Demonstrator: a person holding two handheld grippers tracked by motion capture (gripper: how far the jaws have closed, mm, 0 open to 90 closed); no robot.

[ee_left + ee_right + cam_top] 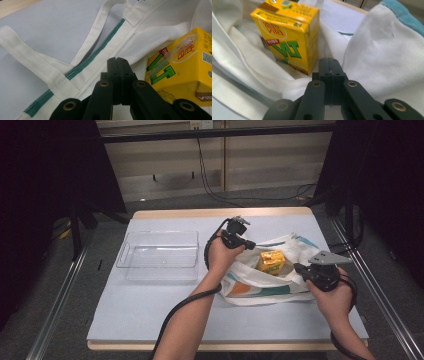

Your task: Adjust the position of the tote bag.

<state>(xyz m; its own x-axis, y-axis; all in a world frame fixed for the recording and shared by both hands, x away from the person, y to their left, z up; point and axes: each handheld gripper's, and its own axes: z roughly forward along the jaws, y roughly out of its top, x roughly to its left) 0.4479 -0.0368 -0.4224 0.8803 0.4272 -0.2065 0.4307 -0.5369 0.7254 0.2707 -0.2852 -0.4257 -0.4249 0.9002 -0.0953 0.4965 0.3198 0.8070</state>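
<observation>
The bag point(265, 275) is held open by both shut tongs point(248, 243) point(299, 268); the juice carton point(271, 261) is yet to be taken out.

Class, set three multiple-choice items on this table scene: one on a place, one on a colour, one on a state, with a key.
1. Where is the drink carton?
A. in the clear tray
B. in the open cloth bag
C. on the floor

2. What is the carton's main colour?
A. yellow
B. blue
C. red

3. How do the left tool's jaws stand?
A. wide open
B. shut
C. clamped on the carton

Key: B, white cloth bag surrounds it, clear tray stands apart; A, yellow faces; B, jaws meet beside the carton.
</observation>
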